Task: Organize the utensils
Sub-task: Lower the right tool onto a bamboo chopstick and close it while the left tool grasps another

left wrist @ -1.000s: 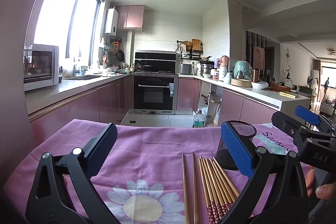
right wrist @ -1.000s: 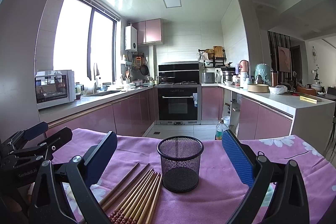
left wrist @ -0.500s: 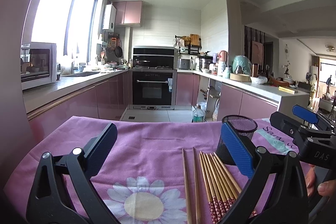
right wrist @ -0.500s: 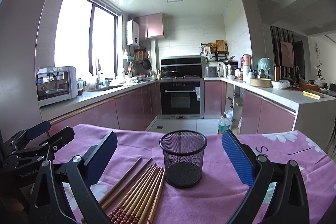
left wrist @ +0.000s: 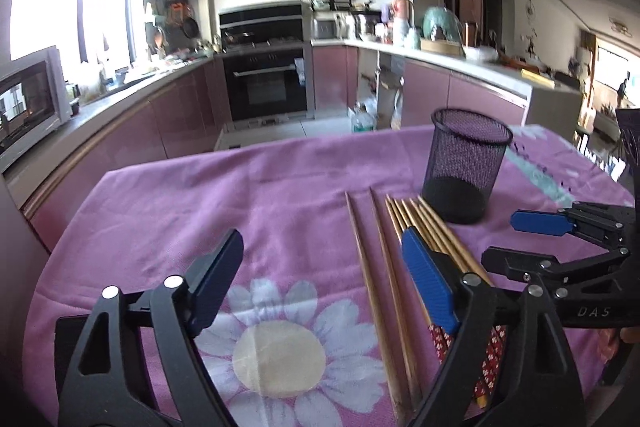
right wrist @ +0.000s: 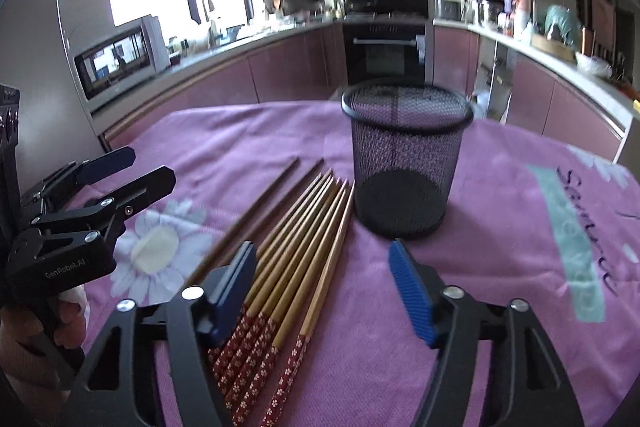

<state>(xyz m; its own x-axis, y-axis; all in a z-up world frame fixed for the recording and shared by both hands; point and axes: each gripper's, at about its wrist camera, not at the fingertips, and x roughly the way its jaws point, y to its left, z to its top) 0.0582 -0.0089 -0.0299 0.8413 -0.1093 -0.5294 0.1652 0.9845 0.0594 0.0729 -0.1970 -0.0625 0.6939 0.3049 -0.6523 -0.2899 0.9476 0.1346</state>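
Note:
A black mesh cup stands upright and empty on the purple cloth. Left of it lie several bamboo chopsticks with red patterned handles and two plain brown chopsticks. My left gripper hovers over the two brown chopsticks with its jaws closing; its pads touch nothing. My right gripper hangs above the red-handled bundle, jaws also closing, pads clear of the sticks. Each gripper shows in the other's view: the right gripper and the left gripper.
The purple cloth with a white daisy print covers the table; its far edge drops toward the kitchen floor. Pink cabinets, an oven and a microwave stand beyond. A hand holds the left gripper.
Both grippers have tipped downward and dropped closer to the chopsticks. Both pairs of jaws have narrowed. The cup and chopsticks have not moved.

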